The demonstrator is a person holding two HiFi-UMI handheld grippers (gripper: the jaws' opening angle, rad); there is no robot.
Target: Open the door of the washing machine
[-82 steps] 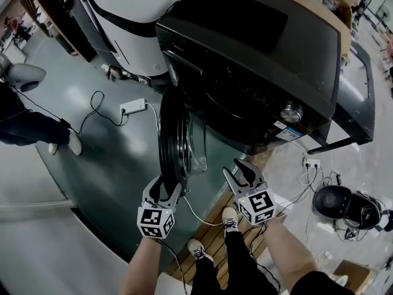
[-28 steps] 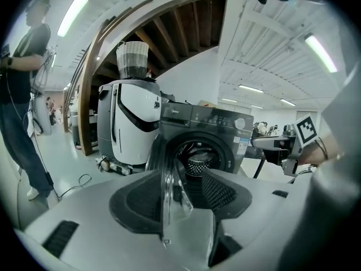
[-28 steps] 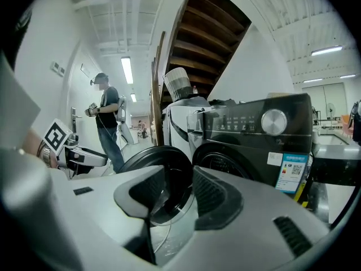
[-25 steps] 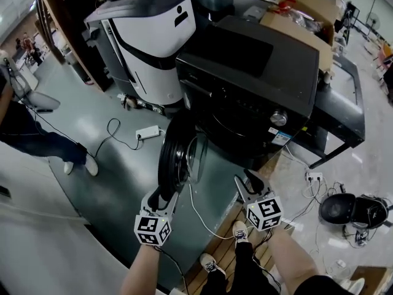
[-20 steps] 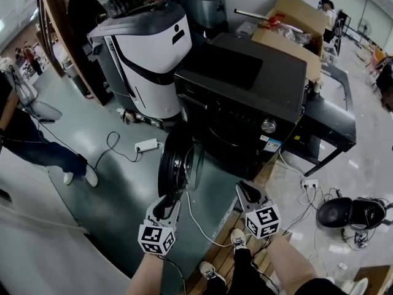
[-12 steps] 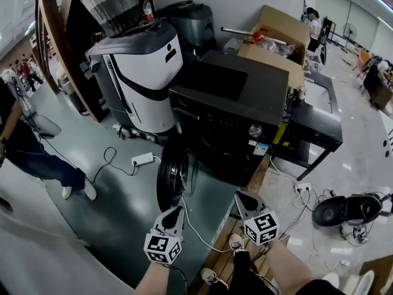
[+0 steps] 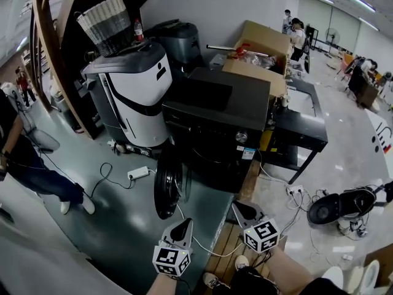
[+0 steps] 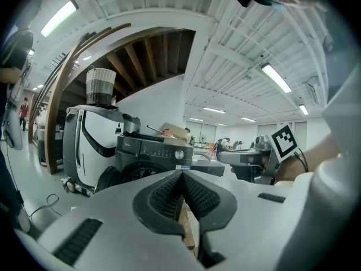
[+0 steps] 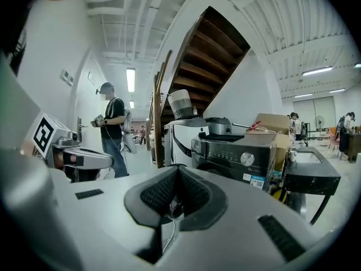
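The black washing machine (image 7: 215, 118) stands in the middle of the head view, its round door (image 7: 167, 180) swung open to the left and standing edge-on to me. My left gripper (image 7: 183, 227) is held low in front of the door, clear of it, shut with nothing between its jaws. My right gripper (image 7: 241, 209) hangs beside it to the right, also shut and empty. In the left gripper view the closed jaws of the left gripper (image 8: 181, 174) point level at the machine (image 8: 152, 150). The right gripper (image 9: 177, 171) likewise faces the machine (image 9: 240, 151).
A white appliance (image 7: 132, 91) with a wicker basket (image 7: 110, 23) stands left of the machine, a cardboard box (image 7: 261, 45) behind it and a black table (image 7: 304, 125) to its right. A power strip (image 7: 138, 173) with cables lies on the floor. A person (image 7: 24, 158) stands at the left.
Both grippers have drawn back from the door and risen, and both have gone from open to shut. The left one has left the door's edge. The head view has tilted up.
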